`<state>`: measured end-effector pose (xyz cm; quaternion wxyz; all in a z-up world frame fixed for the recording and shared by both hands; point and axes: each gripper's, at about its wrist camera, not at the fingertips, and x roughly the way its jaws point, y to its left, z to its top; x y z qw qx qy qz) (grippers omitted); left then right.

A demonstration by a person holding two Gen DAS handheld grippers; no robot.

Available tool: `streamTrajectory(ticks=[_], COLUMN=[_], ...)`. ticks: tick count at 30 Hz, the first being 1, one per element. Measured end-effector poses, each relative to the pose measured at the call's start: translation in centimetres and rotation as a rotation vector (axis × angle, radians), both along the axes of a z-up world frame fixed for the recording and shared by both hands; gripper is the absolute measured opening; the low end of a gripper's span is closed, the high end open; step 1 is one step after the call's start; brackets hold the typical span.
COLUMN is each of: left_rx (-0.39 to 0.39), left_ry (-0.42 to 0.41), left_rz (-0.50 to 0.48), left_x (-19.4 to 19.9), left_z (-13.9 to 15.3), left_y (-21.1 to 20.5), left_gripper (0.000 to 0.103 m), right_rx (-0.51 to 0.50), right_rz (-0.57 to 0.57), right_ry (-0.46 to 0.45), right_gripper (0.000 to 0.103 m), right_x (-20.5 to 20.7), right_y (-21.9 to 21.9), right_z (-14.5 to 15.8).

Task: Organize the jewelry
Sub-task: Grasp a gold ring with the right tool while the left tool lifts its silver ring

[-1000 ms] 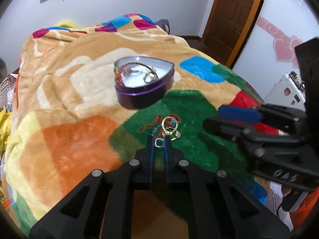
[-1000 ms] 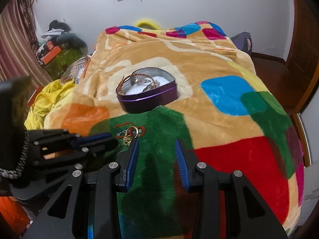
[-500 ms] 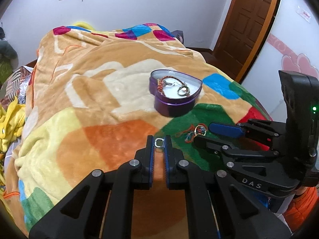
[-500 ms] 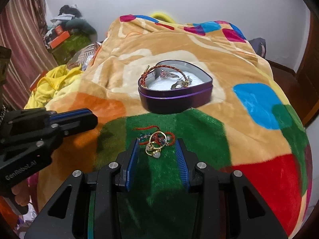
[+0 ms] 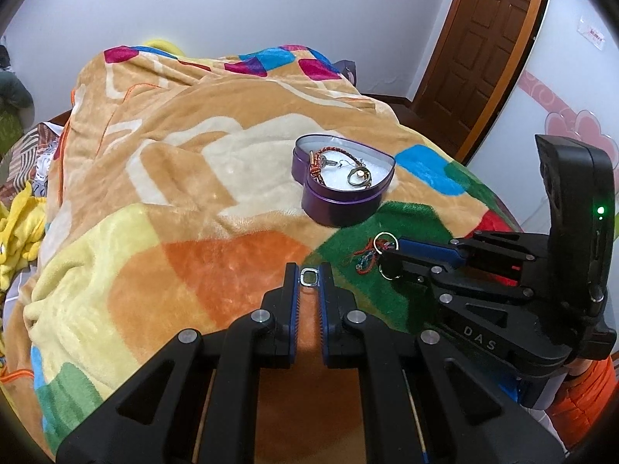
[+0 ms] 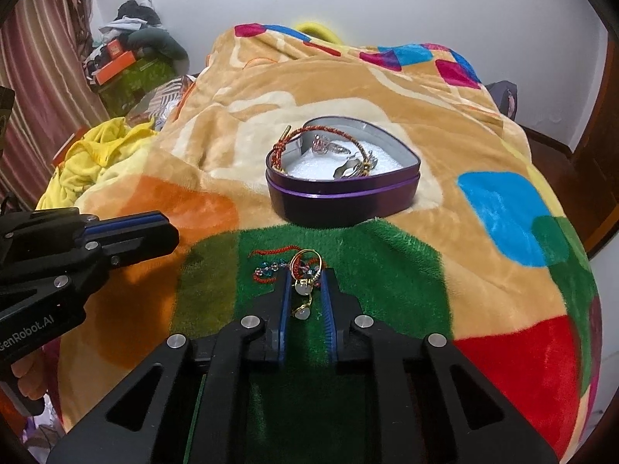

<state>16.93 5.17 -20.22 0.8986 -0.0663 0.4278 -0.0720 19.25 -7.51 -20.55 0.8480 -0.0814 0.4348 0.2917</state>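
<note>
A purple heart-shaped tin [image 5: 340,208] stands open on the blanket, with a red cord bracelet and metal pieces inside. My left gripper [image 5: 308,270] is shut on a small square-framed metal piece [image 5: 308,277], held above the orange patch. On the green patch lies a small pile: a red cord with blue beads [image 6: 271,270] and a gold earring with white stones [image 6: 303,290]. My right gripper [image 6: 305,282] is down on that pile, its jaws closing with the earring between the pads and touching them. In the left wrist view the right gripper [image 5: 389,257] sits at the pile's right.
The colourful fleece blanket [image 6: 483,154] covers the whole bed. Yellow cloth [image 6: 89,154] and a heap of clutter [image 6: 131,54] lie off the bed's left side. A brown door [image 5: 483,46] stands at the back right. An orange sleeve [image 5: 580,398] shows behind the right gripper.
My left gripper has drawn back to the left from the pile with the small metal piece. The right gripper has come onto the pile, and its jaws have narrowed around the gold earring.
</note>
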Motion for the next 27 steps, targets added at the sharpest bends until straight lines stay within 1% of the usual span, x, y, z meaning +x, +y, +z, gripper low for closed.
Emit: streamTrajectory(ticks=[12, 17, 20, 27], left_rx=[0.006, 0.005, 0.007, 0.015], left_ry=[-0.034, -0.043, -0.042, -0.038], left_rz=[-0.006, -0.011, -0.016, -0.033], left_x=[-0.5, -0.6, -0.6, -0.6], left_z=[1.8, 2.3, 2.5, 2.5], left_y=[-0.5, -1.0, -1.4, -2.3], left_gripper=[0.007, 0.008, 0.007, 0.008], right_rx=[0.037, 0.053, 0.057, 0.000], right_rz=[-0.033, -0.046, -0.071, -0.121], right_ry=[-0.070, -0.079, -0.057, 0.007], right_gripper=[0.013, 0.013, 0.013, 0.013], right_x=[-0.6, -0.8, -0.7, -0.7], right_y=[-1.5, -2.4, -3.3, -5.7], right_z=[2.8, 3.6, 3.1, 0.9])
